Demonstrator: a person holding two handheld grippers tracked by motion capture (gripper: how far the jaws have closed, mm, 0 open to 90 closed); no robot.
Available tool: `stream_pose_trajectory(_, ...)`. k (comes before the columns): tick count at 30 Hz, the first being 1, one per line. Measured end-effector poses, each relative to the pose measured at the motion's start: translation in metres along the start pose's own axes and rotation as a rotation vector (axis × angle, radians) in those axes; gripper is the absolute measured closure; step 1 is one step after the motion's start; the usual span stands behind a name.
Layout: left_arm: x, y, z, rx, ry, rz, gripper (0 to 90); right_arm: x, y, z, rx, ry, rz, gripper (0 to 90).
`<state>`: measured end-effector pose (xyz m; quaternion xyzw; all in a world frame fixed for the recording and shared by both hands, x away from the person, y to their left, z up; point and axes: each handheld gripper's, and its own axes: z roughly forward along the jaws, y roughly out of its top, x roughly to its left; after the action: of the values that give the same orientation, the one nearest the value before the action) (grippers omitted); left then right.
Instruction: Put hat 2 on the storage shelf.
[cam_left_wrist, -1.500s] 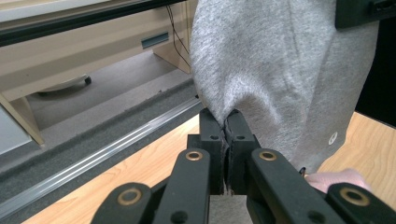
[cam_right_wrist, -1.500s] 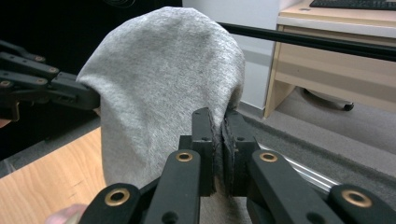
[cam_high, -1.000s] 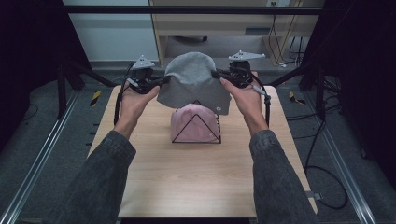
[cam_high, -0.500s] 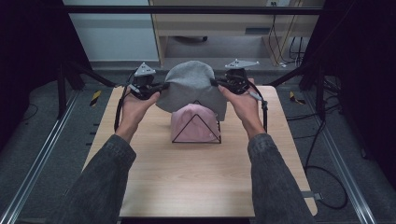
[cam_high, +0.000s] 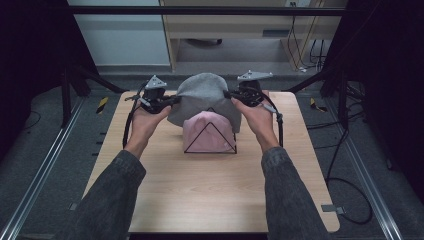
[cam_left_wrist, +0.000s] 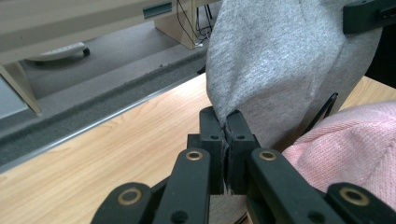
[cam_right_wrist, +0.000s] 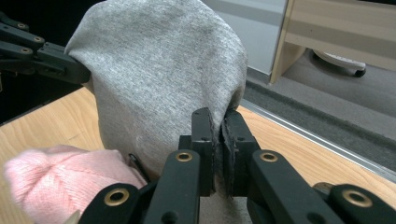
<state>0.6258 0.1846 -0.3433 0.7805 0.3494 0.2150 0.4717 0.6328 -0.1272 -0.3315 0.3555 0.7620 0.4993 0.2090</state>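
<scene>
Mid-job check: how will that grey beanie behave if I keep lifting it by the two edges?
Probably floppy: the grey beanie sags between the left gripper and right gripper, draping behind the pink beanie. It likely weighs little, since thin pinches of hem carry it. The knit looks grippy, so slipping seems unlikely.

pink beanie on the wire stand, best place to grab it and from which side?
Judging by its pose, take the pink beanie by its lower knit edge at the left and right sides, one gripper each. It sits over a black wire stand whose triangle crosses the front face, and the grey hat, pinched by the left gripper and right gripper, hangs over its top and back.
</scene>
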Motion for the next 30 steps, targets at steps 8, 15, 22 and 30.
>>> stream_pose_trajectory(8, -0.006, -0.01, 0.005, 0.029, 0.001, 0.011, 88.3, -0.003, -0.006, -0.001, 0.01, 0.005, 0.016, 85.1)
stream_pose_trajectory(15, -0.006, -0.03, 0.008, 0.051, 0.0, -0.004, 88.3, 0.007, -0.021, 0.003, 0.047, -0.001, 0.002, 85.0)
stream_pose_trajectory(22, -0.006, -0.041, 0.01, 0.065, -0.001, -0.016, 88.2, 0.013, -0.028, 0.006, 0.085, -0.026, -0.016, 84.7)
stream_pose_trajectory(30, -0.012, -0.045, 0.014, 0.084, -0.007, -0.018, 88.2, 0.01, -0.034, 0.006, 0.105, -0.03, 0.007, 84.8)
